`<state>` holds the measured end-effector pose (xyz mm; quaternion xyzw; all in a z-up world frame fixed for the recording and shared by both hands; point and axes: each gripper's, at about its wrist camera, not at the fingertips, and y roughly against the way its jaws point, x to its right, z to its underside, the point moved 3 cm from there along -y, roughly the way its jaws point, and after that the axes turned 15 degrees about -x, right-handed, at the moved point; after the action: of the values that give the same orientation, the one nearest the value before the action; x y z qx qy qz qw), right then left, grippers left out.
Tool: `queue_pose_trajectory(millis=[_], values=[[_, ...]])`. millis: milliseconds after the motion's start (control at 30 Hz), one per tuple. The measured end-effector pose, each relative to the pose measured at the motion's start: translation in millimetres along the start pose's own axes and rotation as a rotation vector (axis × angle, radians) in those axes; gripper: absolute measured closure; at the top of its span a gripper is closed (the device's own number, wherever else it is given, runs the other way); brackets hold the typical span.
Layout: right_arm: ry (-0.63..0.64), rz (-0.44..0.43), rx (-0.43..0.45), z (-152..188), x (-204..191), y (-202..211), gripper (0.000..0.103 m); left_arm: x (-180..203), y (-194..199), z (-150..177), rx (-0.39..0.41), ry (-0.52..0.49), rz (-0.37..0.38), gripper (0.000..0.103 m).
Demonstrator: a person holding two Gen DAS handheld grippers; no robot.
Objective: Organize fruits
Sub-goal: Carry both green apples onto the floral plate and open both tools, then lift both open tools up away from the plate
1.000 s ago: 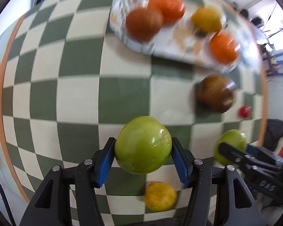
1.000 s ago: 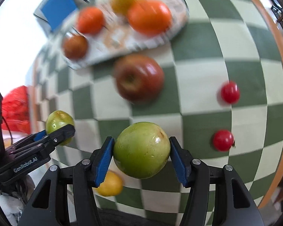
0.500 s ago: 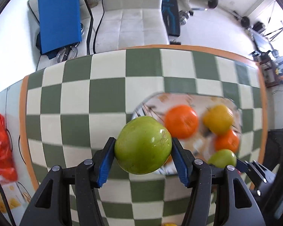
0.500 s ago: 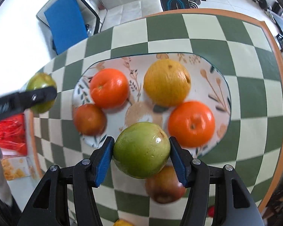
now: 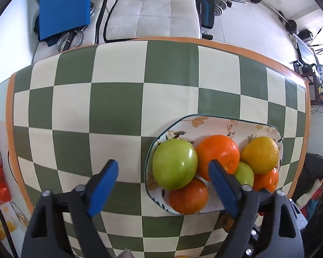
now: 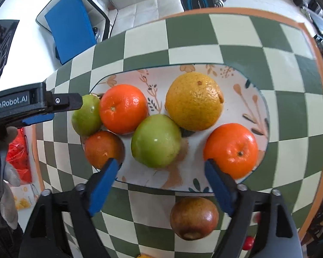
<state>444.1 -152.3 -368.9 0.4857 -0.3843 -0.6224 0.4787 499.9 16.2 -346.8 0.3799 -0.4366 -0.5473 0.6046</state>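
Green-and-cream checked tablecloth (image 5: 118, 107), orange-edged; floral white plate (image 6: 236, 86); blue-padded claws.

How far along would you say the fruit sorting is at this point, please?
Mostly done: six fruits sit on the plate, including two green apples. Nothing is in hand; the left hand-held gripper and right hand-held gripper are both open and empty. Left on the table: a brown apple, a small red fruit, and perhaps more near the bottom edge.

My left wrist view: above plate's (image 5: 267, 129) left end, looking steeply down, close | My right wrist view: above its near rim, closer, centred | Shared: plate, green apples (image 6: 156, 140), checkered tablecloth (image 5: 116, 107)
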Motion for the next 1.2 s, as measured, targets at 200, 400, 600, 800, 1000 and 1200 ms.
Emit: queue_pose_trajectory(millis=[200,400,600,800,1000,1200], values=[[-0.004,0.098,0.056,20.6,8.5,23.9,0.009,-1.7,9.6,29.6,0.110,0.014,-0.085,0.017],[-0.019,0.182,0.089,40.2,24.8,32.7,0.008,2.3,3.7,67.4,0.157,0.014,-0.091,0.017],[-0.025,0.233,0.136,65.3,33.8,45.9,0.008,11.5,3.2,102.5,0.202,0.006,-0.098,0.017],[-0.015,0.239,0.202,89.3,30.4,70.7,0.008,20.4,20.0,137.7,0.284,-0.010,-0.114,0.017],[0.004,0.239,0.279,122.5,21.6,100.7,0.008,29.6,46.3,175.3,0.378,-0.023,-0.118,0.017],[0.011,0.235,0.352,160.9,16.7,128.7,0.008,39.3,71.1,210.8,0.457,-0.048,-0.110,0.017]])
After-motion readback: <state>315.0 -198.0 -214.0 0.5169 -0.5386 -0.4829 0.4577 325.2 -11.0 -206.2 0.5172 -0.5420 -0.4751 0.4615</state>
